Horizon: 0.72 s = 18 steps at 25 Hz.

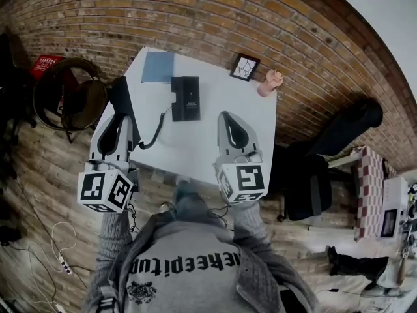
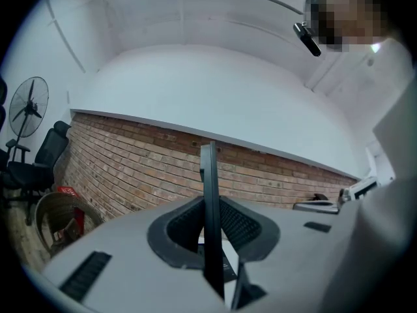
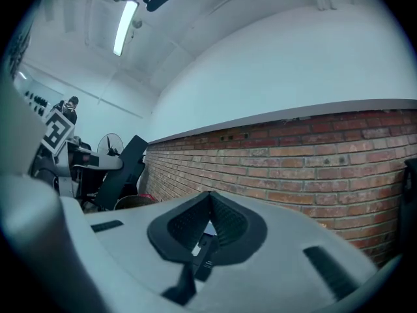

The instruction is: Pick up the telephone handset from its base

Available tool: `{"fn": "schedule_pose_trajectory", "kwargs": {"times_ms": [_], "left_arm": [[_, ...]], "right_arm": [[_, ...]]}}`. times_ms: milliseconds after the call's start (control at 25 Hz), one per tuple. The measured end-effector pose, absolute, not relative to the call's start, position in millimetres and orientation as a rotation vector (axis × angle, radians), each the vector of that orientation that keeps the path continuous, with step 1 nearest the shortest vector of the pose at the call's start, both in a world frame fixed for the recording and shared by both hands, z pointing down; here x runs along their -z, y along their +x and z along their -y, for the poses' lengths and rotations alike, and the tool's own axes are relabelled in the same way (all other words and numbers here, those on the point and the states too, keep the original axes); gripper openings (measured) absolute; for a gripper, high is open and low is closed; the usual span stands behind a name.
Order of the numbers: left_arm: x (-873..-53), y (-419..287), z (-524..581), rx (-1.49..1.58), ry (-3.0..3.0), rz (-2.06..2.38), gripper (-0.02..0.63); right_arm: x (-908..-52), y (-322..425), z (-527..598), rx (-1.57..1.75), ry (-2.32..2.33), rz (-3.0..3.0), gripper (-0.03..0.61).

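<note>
Head view: the left hand-held gripper [image 1: 120, 124] clamps the handset [image 1: 120, 91] at 9 o'clock of the base [image 1: 186, 98], clear of it, and the cord [image 1: 156, 130] sags between them over the worktop [image 1: 254, 109].

Left gripper view: the handset stands edge-on between narrow jaws, so a firm squeeze matters.

Right gripper view: the right hand-held gripper [image 3: 210, 197] has its jaws together and empty, so it could steady the base.

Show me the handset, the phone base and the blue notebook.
Handset [image 1: 122, 96]: head view, its upper end.
Phone base [image 1: 186, 98]: head view, its middle.
Notebook [image 1: 158, 67]: head view, cover's middle.
</note>
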<state>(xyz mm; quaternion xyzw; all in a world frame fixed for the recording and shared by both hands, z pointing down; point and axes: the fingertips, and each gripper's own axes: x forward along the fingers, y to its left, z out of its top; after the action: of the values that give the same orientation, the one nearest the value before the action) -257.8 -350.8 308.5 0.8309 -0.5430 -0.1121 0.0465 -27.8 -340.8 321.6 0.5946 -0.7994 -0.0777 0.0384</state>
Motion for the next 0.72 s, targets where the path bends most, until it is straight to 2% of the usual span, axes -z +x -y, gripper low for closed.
{"fn": "schedule_pose_trajectory", "kwargs": {"times_ms": [720], "left_arm": [[-309,-257,362,0.335,2.534,1.671,0.069]], "right_arm": [[-322,-29,351,0.238,1.830,2.435,0.005]]}}
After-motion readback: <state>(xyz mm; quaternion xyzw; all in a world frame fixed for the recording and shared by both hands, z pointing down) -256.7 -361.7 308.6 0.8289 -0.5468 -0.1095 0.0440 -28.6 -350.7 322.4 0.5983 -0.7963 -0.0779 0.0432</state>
